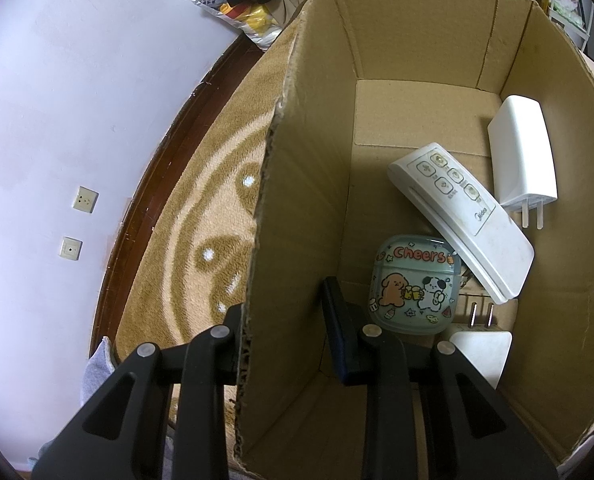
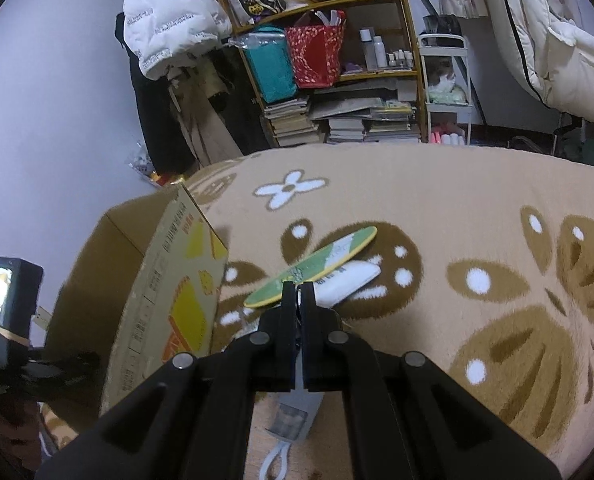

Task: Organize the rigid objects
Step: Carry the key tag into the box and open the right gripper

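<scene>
Left gripper clamped on the near-left wall of the open cardboard box, one finger inside, the other outside against the carpet. Inside the box, on its floor: white remote control lying diagonally toward the right wall, its lower end propped over a plug's prongs; white charger leaning in the far-right corner, prongs downward; earbud case with cartoon print and the word "Cheers" near the middle of the near edge, just beside the remote control; second white charger at the near-right corner, prongs upward. Right gripper closed, jaws pinched on the near end of a flat green oval card with yellow rim, tilted up and away over the carpet. White oblong object lying on the carpet just under and beside the card. Cardboard box standing at the left edge of the carpet in the right wrist view, printed side facing the gripper. Cluttered bookshelf and hanging white jacket against the far wall
</scene>
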A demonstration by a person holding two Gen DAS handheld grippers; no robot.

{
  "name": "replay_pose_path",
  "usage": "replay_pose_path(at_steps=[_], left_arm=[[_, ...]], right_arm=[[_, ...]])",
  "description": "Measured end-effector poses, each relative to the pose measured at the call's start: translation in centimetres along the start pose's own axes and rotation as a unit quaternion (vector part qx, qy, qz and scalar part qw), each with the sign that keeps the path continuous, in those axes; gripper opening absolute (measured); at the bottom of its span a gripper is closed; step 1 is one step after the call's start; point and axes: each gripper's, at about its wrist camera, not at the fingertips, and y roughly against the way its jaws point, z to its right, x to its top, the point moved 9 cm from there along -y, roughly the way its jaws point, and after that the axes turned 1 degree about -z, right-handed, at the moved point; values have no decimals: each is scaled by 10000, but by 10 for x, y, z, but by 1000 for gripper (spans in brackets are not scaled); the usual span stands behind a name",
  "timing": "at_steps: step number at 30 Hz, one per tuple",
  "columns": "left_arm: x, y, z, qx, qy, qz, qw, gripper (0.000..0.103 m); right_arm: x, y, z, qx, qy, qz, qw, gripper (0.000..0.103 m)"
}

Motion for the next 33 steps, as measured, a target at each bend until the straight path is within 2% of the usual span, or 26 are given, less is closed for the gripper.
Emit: replay_pose_path(at_steps=[9, 22, 33], left_arm=[[0, 0, 1, 4, -2, -1, 10000, 28], [-1, 0, 1, 14, -10, -2, 10000, 28], [-3, 2, 1, 52, -32, 1, 10000, 28]], right_arm=[[12, 13, -14, 180, 89, 198, 9996, 3], [44, 44, -55, 888, 141, 703, 9935, 3], [57, 65, -93, 1203, 495, 946, 9870, 3]])
